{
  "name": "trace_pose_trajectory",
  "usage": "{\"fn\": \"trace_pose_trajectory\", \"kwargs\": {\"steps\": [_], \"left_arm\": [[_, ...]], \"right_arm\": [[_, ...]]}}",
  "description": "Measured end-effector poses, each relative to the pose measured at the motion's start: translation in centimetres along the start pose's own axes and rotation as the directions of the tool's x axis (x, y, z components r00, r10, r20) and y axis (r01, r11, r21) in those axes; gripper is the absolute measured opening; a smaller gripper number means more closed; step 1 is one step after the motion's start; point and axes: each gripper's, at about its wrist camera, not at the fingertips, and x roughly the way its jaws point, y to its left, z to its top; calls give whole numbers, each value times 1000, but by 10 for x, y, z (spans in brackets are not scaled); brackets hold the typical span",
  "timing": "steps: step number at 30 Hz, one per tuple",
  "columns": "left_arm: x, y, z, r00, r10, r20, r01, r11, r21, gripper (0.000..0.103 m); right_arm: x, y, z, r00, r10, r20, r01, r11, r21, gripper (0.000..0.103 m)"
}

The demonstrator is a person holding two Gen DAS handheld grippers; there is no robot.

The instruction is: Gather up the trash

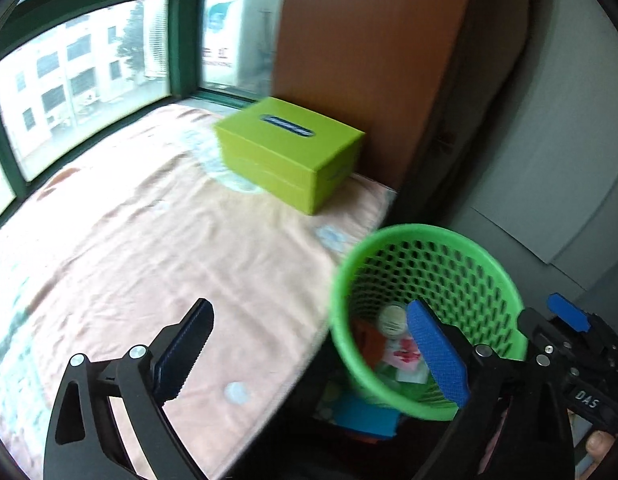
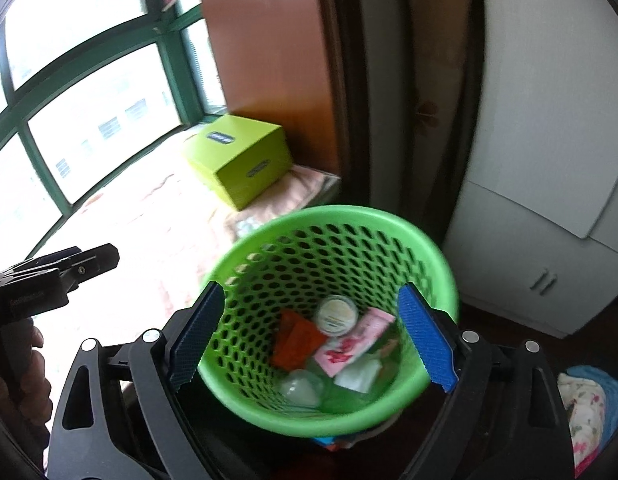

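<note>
A green mesh bin [image 2: 329,216] stands beside the bed, below both grippers. Inside it lie a round white lid [image 2: 336,314], an orange packet [image 2: 297,340], a pink packet [image 2: 355,344], a white tissue [image 2: 359,374] and a clear plastic piece [image 2: 301,388]. My right gripper [image 2: 311,286] hangs open over the bin's mouth with nothing between its blue pads. My left gripper [image 1: 309,312] is open and empty too, straddling the bed's edge and the bin's rim [image 1: 429,236]. In the right wrist view the left gripper's black fingers [image 2: 89,260] show at the left edge.
A lime-green tissue box [image 1: 289,152] sits on the peach blanket [image 1: 149,248] near a brown wooden panel [image 1: 369,60]. Green-framed windows [image 1: 181,44] line the far side. A white cupboard [image 2: 549,200] stands right of the bin. Blue and floral items [image 2: 589,400] lie on the dark floor.
</note>
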Motion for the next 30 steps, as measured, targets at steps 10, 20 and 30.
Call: {"fn": "trace_pose_trajectory", "kwargs": {"steps": [10,20,30], "left_arm": [[-30,63,-5,988,153,34,-150,985,-90,96],[-58,105,-16,954,291,77,-276,948,-159,96],[-78,138,-26,945,316,88,-289,929,-233,96]], "right_arm": [[11,54,11,994,109,-11,-110,992,-66,91],[23,102,17,982,187,-29,-189,973,-129,94],[29,132,25,972,232,-28,-233,959,-163,94]]}}
